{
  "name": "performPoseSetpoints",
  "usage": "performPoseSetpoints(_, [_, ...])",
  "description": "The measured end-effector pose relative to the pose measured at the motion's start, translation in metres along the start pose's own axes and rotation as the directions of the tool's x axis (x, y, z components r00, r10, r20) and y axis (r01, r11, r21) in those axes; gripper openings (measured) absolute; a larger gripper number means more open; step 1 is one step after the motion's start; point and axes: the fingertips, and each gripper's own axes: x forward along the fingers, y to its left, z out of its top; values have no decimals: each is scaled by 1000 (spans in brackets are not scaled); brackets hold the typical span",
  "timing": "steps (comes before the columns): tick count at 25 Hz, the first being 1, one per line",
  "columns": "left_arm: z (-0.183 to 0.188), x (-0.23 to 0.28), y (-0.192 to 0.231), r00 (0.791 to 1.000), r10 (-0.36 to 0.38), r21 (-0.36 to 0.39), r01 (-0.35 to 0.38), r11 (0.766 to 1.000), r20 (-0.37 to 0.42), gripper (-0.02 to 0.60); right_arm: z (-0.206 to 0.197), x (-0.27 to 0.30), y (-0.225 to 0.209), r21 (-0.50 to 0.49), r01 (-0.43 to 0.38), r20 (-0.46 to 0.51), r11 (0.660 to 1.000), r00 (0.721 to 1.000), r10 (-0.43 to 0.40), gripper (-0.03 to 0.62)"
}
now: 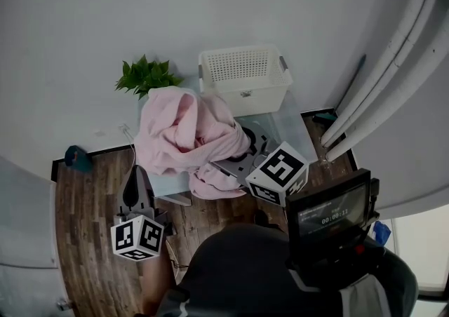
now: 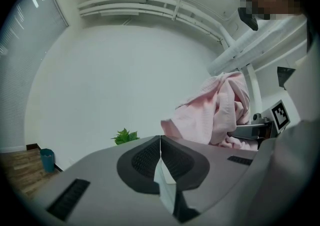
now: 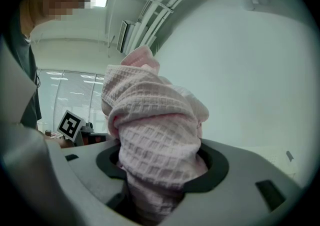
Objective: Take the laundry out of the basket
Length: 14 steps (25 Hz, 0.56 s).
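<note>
Your right hand-held gripper (image 3: 159, 170) is closed on the pink laundry (image 3: 152, 135). A thick fold of the waffle cloth fills the space between the jaws, so they stand partly apart, and the cloth rises above them. In the head view this hand-held gripper (image 1: 242, 158) is at 4 o'clock from the pink laundry (image 1: 184, 133), and the cloth hangs as a big loose bundle. The bundle is outside the white basket (image 1: 245, 77) and lies at 7 o'clock from it, close to its front wall. Whether the cloth rests on the table (image 1: 291, 126) I cannot tell.

Your left hand-held gripper (image 2: 160, 139) has its jaws together, with nothing between them. In the head view it (image 1: 137, 189) is at 7 o'clock from the bundle, over the wooden floor (image 1: 84, 238) beside the table edge, and apart from the cloth. In its own view the laundry (image 2: 215, 112) is at 2 o'clock.

A green plant (image 1: 144, 76) stands at 11 o'clock from the bundle, just left of the basket.
</note>
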Motion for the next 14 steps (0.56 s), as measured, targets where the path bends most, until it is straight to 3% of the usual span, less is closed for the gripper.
performPoseSetpoints(14, [-9, 9, -3, 1000, 12, 2, -12, 1000, -5, 11, -16, -3, -10, 22, -3, -9, 1000, 1000, 3, 284])
